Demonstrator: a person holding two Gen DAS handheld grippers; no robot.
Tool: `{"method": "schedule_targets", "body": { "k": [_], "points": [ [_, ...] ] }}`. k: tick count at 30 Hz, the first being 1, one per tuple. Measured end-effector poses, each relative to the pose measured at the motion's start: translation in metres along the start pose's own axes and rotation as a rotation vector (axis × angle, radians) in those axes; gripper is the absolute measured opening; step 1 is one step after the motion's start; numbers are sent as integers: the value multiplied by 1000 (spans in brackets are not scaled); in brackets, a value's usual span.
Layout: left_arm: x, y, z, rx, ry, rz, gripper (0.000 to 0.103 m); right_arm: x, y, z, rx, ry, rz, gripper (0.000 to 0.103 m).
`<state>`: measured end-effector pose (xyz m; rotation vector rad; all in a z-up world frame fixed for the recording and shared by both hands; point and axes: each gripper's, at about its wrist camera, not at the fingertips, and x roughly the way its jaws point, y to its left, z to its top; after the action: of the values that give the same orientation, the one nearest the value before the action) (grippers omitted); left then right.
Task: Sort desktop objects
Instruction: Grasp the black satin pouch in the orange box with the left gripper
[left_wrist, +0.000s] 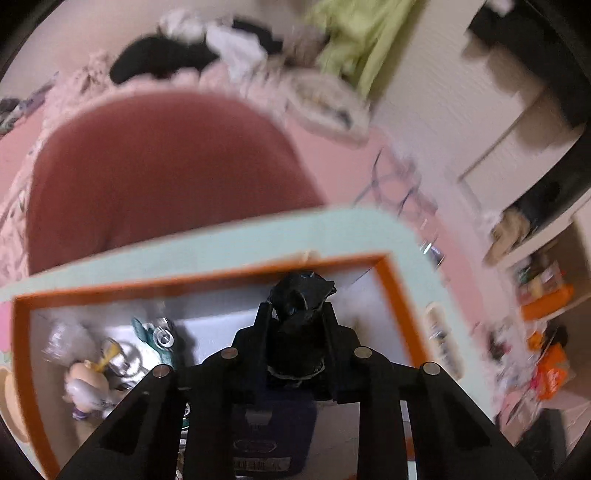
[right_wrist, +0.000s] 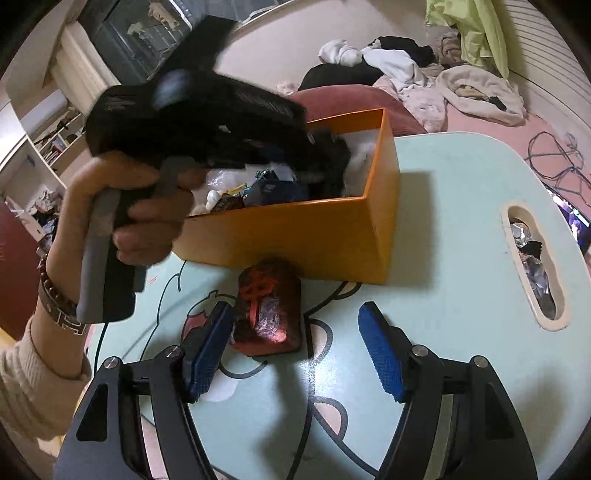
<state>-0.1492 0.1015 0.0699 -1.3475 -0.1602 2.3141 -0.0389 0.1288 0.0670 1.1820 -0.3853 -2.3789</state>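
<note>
My left gripper (left_wrist: 297, 306) is shut on a crumpled black object (left_wrist: 301, 295) and holds it over the open orange box (left_wrist: 397, 291). The box holds a small figurine (left_wrist: 86, 384), a navy item (left_wrist: 275, 424) and other bits. In the right wrist view the left gripper (right_wrist: 325, 162) reaches into the orange box (right_wrist: 295, 229). My right gripper (right_wrist: 295, 343) is open just above the table. A dark red patterned pouch (right_wrist: 267, 314) lies in front of the box, next to its left fingertip (right_wrist: 208, 339).
The pale green table (right_wrist: 443, 221) has a slot (right_wrist: 533, 266) with foil scraps on the right. A dark red chair back (left_wrist: 155, 166) stands beyond the table. Behind it is a pink bed with clothes (right_wrist: 424, 70) and cables (right_wrist: 554, 155).
</note>
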Motion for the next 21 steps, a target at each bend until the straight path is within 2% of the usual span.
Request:
{"method": "schedule_targets", "body": {
  "k": [1,2,6,9,11,13,17,18,20,21],
  "points": [
    [-12,-2,2,4,-43,-10,23,0,0,-1,-1,0,0,71],
    [-39,-6,4,14,-124,-25,23,0,1,-1,-1,0,-1,71],
    [-117,-15,6,9,-301,-95,24,-1,2,-3,-3,0,-3,71],
    [-166,-12,-15,15,-391,-105,24,-2,3,-5,-7,1,-1,71],
    [-181,-5,-33,17,-388,-120,24,-2,4,-6,-12,1,-4,71],
    [-180,4,-59,10,-338,-118,24,-1,6,-5,-16,3,-7,71],
    [-143,9,-113,11,-278,-82,25,0,8,-4,-32,10,-15,71],
    [-130,10,-129,11,-265,-35,29,1,8,-2,-34,11,-17,71],
    [-104,16,-150,-3,-229,67,52,2,10,-2,-44,14,-28,71],
    [-88,20,-160,-18,-206,116,57,2,11,-2,-47,15,-31,71]
  ]
}}
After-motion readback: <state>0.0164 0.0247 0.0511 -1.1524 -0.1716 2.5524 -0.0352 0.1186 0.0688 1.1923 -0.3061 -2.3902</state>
